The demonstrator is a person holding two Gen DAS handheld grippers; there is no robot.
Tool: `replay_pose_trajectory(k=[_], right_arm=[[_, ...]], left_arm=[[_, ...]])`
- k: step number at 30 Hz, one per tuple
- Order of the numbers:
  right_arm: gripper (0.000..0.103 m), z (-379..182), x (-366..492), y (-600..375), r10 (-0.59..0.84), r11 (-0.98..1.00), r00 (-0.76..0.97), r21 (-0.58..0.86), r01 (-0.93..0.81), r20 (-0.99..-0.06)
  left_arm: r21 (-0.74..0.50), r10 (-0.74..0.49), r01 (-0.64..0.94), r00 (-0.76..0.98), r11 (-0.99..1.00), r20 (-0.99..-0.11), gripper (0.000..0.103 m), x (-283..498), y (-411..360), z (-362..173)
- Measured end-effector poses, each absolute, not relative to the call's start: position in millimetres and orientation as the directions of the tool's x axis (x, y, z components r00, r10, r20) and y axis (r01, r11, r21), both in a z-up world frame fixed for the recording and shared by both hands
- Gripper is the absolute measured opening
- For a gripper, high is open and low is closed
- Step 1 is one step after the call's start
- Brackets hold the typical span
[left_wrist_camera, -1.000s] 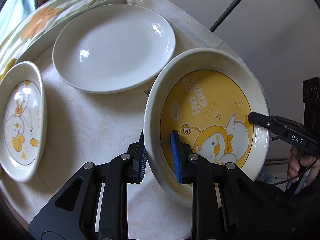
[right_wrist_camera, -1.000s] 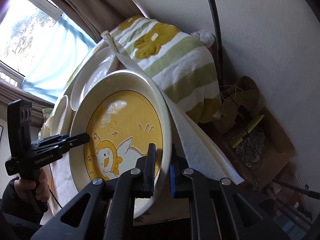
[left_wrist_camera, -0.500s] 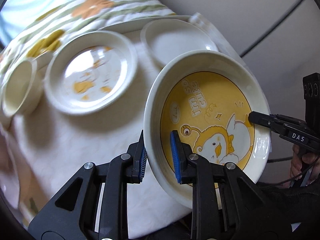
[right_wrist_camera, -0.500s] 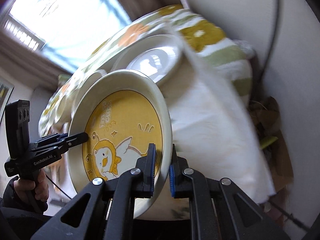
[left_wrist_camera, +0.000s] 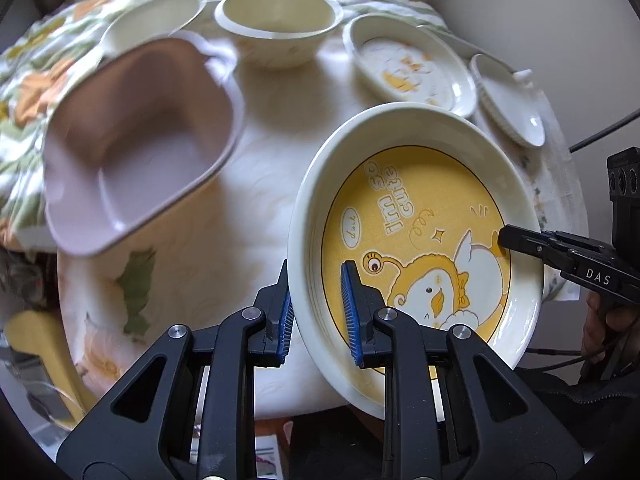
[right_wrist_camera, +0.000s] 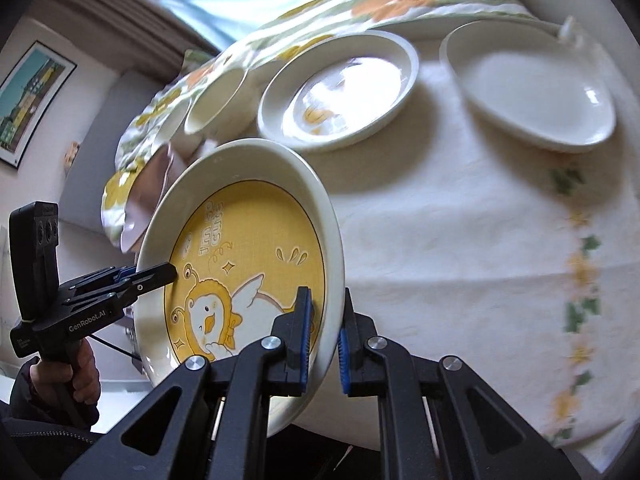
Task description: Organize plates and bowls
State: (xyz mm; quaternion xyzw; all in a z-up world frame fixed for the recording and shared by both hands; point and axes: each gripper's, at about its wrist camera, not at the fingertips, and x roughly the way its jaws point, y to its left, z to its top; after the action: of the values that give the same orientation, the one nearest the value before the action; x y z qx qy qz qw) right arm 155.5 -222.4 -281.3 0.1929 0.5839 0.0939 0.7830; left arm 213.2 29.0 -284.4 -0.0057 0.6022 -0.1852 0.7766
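A cream plate with a yellow duck picture hangs tilted above the table, held by both grippers. My left gripper is shut on its near left rim, blue pads on either side of the wall. In the right wrist view the same plate has my right gripper shut on its right rim. Each gripper also shows in the other's view, clamped on the opposite edge: the right gripper and the left gripper.
On the flowered tablecloth lie a pink rectangular dish, a cream bowl, a second bowl, a smaller duck plate and a plain white plate. A person's hand holds the left gripper's handle.
Both grippers have carried the duck plate sideways across the table, away from the white plate, and rolled with it. The pink dish and the bowls have come into view.
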Motion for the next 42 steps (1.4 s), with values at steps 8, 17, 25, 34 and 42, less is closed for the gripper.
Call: replay_pose_trajectory(k=[8,17,25,34,42], right_arm=[[0.011,-304.7,175.2,-171.4,0.371,0.917,0.28,0.397,0.044,-0.886],[0.013,-311.9,172.5,-173.2,0.338,0.929,0.282,0.365,0.05,-0.898],[0.014,-311.8,175.0,-171.3,0.316,0.938,0.277,0.343,0.054,-0.907],[0.035,-309.8,176.2,-162.5,0.32,0.939,0.283,0.342,0.029,-0.904],[0.055,-289.6,176.5,-158.5,0.287,0.95,0.32,0.311,0.026,-0.903]], left_arm=[[-0.245,-0.293,0.235,0.198,0.941,-0.935,0.019,221.7,67.3,-313.3],[-0.215,-0.28,0.262,0.244,0.941,-0.929,0.019,221.4,69.5,-318.1],[-0.18,-0.251,0.268,0.258,0.946,-0.933,0.02,223.8,65.6,-319.3],[-0.156,-0.234,0.282,0.271,0.947,-0.934,0.052,223.8,55.3,-321.5],[-0.102,-0.196,0.274,0.34,0.956,-0.92,0.077,210.2,50.5,-304.8]])
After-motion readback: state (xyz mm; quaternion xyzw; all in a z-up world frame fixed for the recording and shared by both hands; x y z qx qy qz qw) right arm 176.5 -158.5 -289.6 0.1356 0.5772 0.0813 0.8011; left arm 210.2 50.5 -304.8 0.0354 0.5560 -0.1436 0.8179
